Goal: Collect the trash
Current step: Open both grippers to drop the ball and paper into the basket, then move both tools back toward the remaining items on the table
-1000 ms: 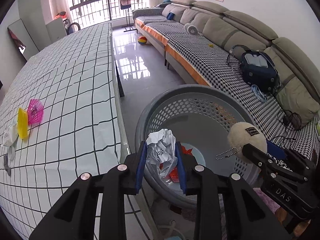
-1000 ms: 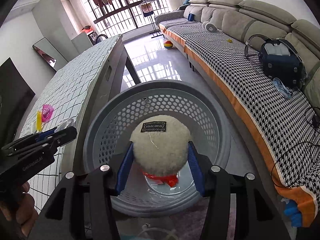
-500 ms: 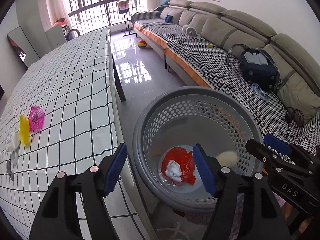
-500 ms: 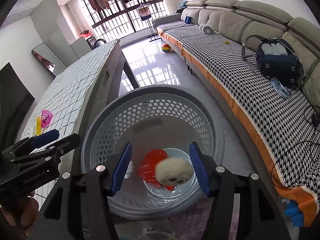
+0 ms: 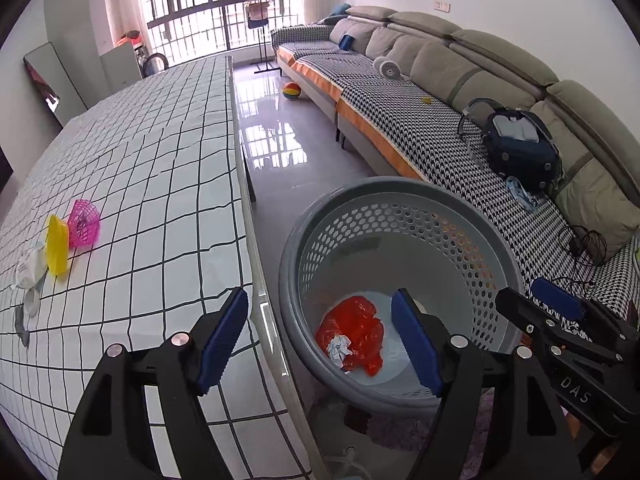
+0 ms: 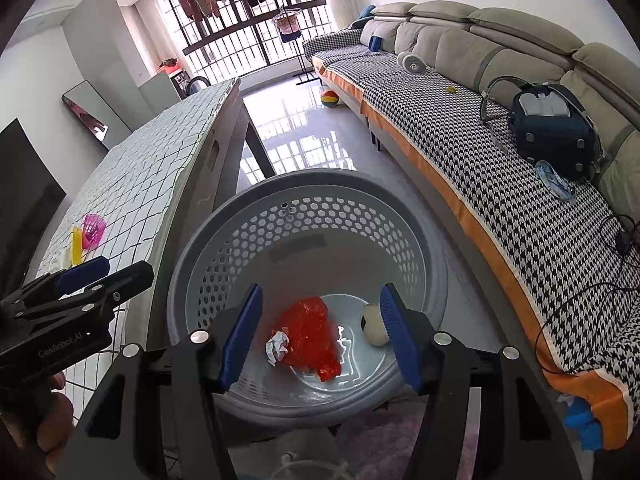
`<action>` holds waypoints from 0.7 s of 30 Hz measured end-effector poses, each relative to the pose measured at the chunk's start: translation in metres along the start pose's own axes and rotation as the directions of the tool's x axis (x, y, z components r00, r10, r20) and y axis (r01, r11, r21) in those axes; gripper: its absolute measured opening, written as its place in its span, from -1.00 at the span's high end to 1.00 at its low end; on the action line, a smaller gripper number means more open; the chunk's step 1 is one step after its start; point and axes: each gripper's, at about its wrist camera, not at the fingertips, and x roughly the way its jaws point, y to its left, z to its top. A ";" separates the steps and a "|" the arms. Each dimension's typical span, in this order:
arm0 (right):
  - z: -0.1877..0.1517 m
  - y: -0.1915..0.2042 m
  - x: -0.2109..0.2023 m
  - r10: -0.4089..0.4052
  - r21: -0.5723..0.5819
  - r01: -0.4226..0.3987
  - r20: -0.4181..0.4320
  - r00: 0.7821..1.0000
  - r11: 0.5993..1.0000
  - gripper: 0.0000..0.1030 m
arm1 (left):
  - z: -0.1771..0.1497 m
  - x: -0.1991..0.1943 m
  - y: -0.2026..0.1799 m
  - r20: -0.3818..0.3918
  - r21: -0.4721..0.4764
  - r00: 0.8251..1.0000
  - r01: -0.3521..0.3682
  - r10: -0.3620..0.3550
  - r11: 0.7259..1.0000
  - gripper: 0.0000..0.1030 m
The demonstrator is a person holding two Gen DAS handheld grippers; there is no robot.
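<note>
A grey perforated basket (image 5: 404,196) (image 6: 308,184) stands on the floor beside the table. On its bottom lie a red plastic bag (image 5: 354,330) (image 6: 308,332), a crumpled white paper ball (image 5: 339,349) (image 6: 277,346) and a cream fuzzy ball (image 6: 374,326). My left gripper (image 5: 320,336) hangs over the basket's near rim, its jaws opening with nothing between them. My right gripper (image 6: 320,336) hovers over the basket, open and empty. Each gripper shows in the other's view, the right one (image 5: 560,312) and the left one (image 6: 88,272).
The table (image 5: 140,160) with a checked cloth carries a pink mesh cup (image 5: 83,224), a yellow piece (image 5: 56,244) and white wrappers (image 5: 28,268). A long sofa (image 5: 440,120) with a dark bag (image 5: 520,152) runs along the right. A hand (image 6: 52,436) holds the left gripper.
Both grippers opened: the paper ball fell from the left one and the fuzzy ball from the right one, and both now lie in the basket.
</note>
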 end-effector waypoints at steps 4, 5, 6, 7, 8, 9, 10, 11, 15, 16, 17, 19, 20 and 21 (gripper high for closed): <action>-0.002 0.007 -0.007 -0.002 -0.013 0.002 0.014 1.000 1.000 -0.24 | -0.001 -0.008 0.006 0.019 -0.014 1.000 0.007 -0.006 1.000 -0.56; -0.001 0.009 -0.009 0.000 -0.015 0.000 0.018 1.000 1.000 -0.24 | -0.001 -0.011 0.008 0.023 -0.019 1.000 0.008 -0.008 1.000 -0.58; -0.002 0.011 -0.011 0.002 -0.019 -0.002 0.020 1.000 1.000 -0.25 | -0.002 -0.013 0.010 0.028 -0.024 1.000 0.009 -0.008 1.000 -0.59; -0.002 0.013 -0.012 0.002 -0.023 -0.001 0.022 1.000 1.000 -0.26 | -0.003 -0.016 0.012 0.034 -0.029 0.999 0.008 -0.007 1.000 -0.62; -0.002 0.015 -0.013 0.002 -0.028 -0.002 0.025 1.000 1.000 -0.27 | -0.004 -0.019 0.015 0.040 -0.035 0.999 0.008 -0.006 0.999 -0.64; -0.003 0.019 -0.015 0.005 -0.033 -0.004 0.028 1.000 0.999 -0.27 | -0.004 -0.022 0.017 0.047 -0.040 0.999 0.007 -0.005 0.999 -0.64; -0.003 0.022 -0.016 0.006 -0.039 -0.005 0.030 1.000 0.999 -0.27 | -0.004 -0.025 0.019 0.053 -0.044 0.999 0.006 -0.003 0.999 -0.64; -0.003 0.026 -0.018 0.008 -0.045 -0.007 0.031 0.999 0.999 -0.27 | -0.005 -0.028 0.022 0.059 -0.050 0.998 0.003 0.000 0.999 -0.65; -0.006 0.041 -0.022 0.027 -0.061 -0.024 0.044 0.999 0.998 -0.32 | -0.011 -0.043 0.042 0.083 -0.081 0.996 -0.007 0.014 0.997 -0.73; -0.006 0.045 -0.023 0.034 -0.066 -0.031 0.046 0.998 0.997 -0.33 | -0.012 -0.047 0.047 0.090 -0.090 0.996 -0.013 0.021 0.996 -0.75; -0.007 0.050 -0.024 0.040 -0.073 -0.037 0.047 0.998 0.997 -0.33 | -0.014 -0.051 0.053 0.096 -0.099 0.995 -0.018 0.028 0.995 -0.78; -0.008 0.062 -0.024 0.053 -0.089 -0.048 0.045 0.998 0.995 -0.33 | -0.017 -0.058 0.066 0.108 -0.119 0.993 -0.028 0.041 0.993 -0.80; -0.009 0.068 -0.023 0.059 -0.098 -0.054 0.044 0.997 0.994 -0.33 | -0.019 -0.062 0.072 0.113 -0.129 0.992 -0.035 0.050 0.991 -0.82; -0.009 0.074 -0.023 0.067 -0.108 -0.062 0.043 0.997 0.992 -0.33 | -0.021 -0.066 0.079 0.119 -0.140 0.991 -0.044 0.061 0.989 -0.82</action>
